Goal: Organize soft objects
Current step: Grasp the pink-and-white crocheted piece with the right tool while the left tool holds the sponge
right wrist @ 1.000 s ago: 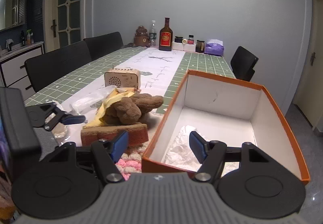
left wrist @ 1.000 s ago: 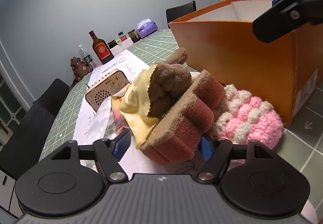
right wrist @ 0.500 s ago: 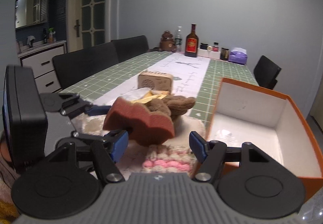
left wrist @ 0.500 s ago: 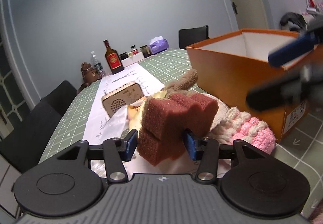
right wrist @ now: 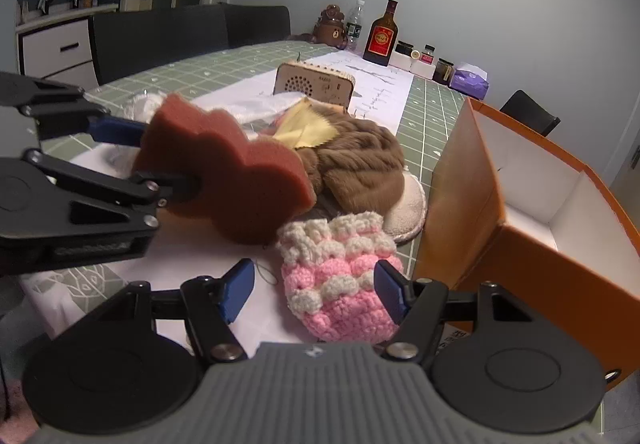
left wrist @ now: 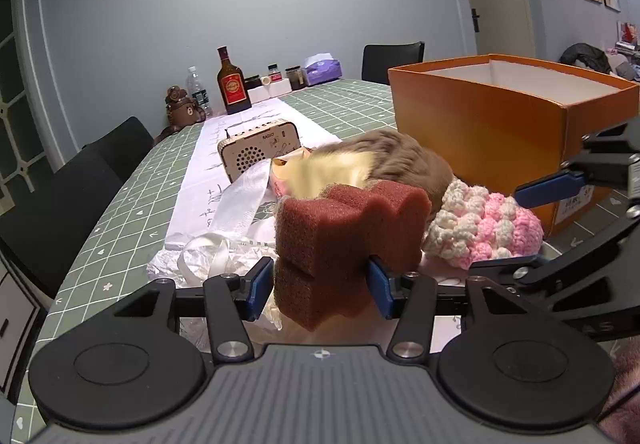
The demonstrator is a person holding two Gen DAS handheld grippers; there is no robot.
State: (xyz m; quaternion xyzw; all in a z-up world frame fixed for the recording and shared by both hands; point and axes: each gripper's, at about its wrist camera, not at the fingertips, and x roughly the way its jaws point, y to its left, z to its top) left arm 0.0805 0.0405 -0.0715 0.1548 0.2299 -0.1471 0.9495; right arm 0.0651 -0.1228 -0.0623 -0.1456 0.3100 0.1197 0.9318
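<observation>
Sponge (left wrist: 344,240) clamped in left gripper (left wrist: 320,286) jaws, which just eased slightly wider, lifted off table (left wrist: 160,180); right gripper (right wrist: 316,290) jaws open, straddling pink crochet piece (right wrist: 340,284) beside orange box (right wrist: 464,200).

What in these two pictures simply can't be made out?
- Floor of the orange cardboard box: both views, its own walls hide it.
- Underside of the fluffy brown plush: right view, the red-brown wavy sponge covers part.
- Red label on the dark glass bottle: too small to read.
- Pink-and-cream crocheted pouch: near end hidden by gripper body.
</observation>
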